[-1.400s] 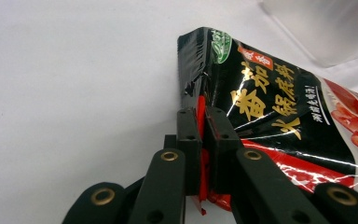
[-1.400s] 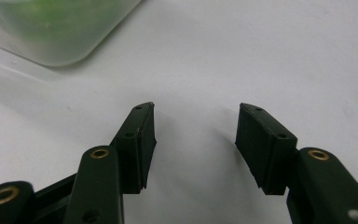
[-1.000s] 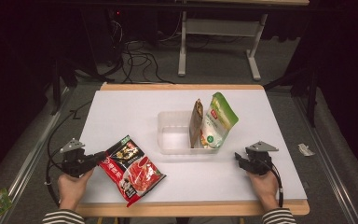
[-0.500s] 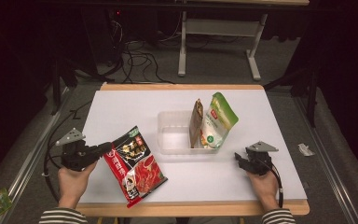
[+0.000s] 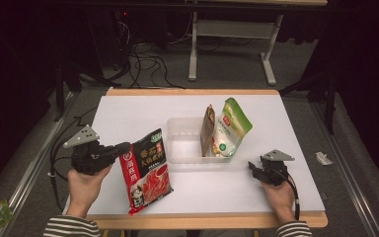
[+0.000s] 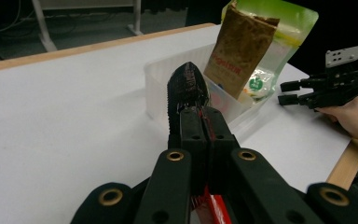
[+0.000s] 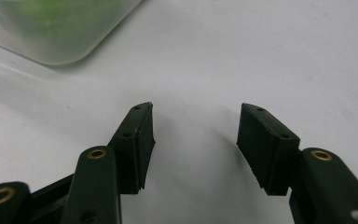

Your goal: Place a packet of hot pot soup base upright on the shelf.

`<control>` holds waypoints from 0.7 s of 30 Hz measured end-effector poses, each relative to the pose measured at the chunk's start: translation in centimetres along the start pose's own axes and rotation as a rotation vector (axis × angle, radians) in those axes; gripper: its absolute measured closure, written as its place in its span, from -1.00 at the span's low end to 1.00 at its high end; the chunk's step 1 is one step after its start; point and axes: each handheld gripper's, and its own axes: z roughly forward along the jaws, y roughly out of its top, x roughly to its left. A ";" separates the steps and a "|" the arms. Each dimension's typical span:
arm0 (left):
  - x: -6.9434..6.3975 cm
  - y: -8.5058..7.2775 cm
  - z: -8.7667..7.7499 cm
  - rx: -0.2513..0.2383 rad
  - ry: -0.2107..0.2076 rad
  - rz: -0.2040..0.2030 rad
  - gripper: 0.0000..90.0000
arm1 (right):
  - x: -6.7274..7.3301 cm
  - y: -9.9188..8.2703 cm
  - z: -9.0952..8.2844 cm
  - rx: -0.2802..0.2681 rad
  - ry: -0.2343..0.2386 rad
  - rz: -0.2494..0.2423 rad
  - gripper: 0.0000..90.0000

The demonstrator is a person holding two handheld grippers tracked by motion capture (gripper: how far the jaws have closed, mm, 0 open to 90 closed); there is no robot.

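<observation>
L gripper (image 5: pixel 123 149) clamped on red pouch (image 5: pixel 145 170) near table's (image 5: pixel 128 106) left edge; two pouches binned (image 5: pixel 177 129). R gripper (image 5: pixel 252 168) gaping, empty.

The right gripper (image 7: pixel 193 140) points down at the white desk (image 7: pixel 270 51), its two black jaws standing well apart with only bare desk surface between them. At the upper left, the rounded corner of a clear plastic tray (image 7: pixel 51 42) rests on the desk, a blurred green shape showing through its wall.
</observation>
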 end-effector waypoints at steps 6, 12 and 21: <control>-0.9 1.1 -0.2 -0.014 -0.005 0.032 1.00 | 0.0 0.0 0.0 -0.002 -0.002 -0.003 0.03; -1.8 1.8 -0.2 -0.001 -0.001 0.066 1.00 | 0.1 0.0 0.0 -0.002 -0.002 -0.004 0.03; -2.1 2.7 -0.4 0.001 -0.002 0.082 1.00 | 0.1 0.0 0.0 -0.003 -0.002 -0.009 0.02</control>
